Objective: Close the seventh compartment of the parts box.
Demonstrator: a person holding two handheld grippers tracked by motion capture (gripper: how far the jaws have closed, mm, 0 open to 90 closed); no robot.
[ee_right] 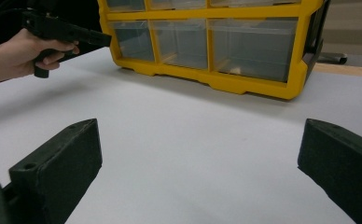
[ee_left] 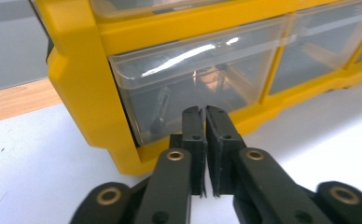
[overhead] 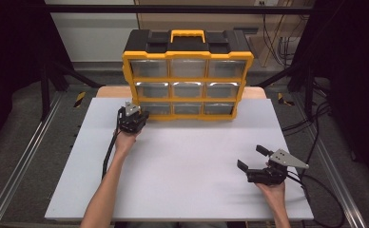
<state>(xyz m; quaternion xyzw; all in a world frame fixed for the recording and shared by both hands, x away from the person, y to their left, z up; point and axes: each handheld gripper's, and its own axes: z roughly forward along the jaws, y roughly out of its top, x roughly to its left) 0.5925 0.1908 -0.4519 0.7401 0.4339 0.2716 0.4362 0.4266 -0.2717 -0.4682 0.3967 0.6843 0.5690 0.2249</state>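
Left gripper (ee_left: 206, 122) clenched, empty, tips at the bottom-left drawer (ee_left: 188, 79) of the organizer (overhead: 187, 76). Right gripper (overhead: 255, 159) released, well apart. My worry: closed jaws find no purchase, nudging the organizer backward.

Upright yellow drawer organizer (overhead: 188, 80), clear drawers shut, at table's far edge.
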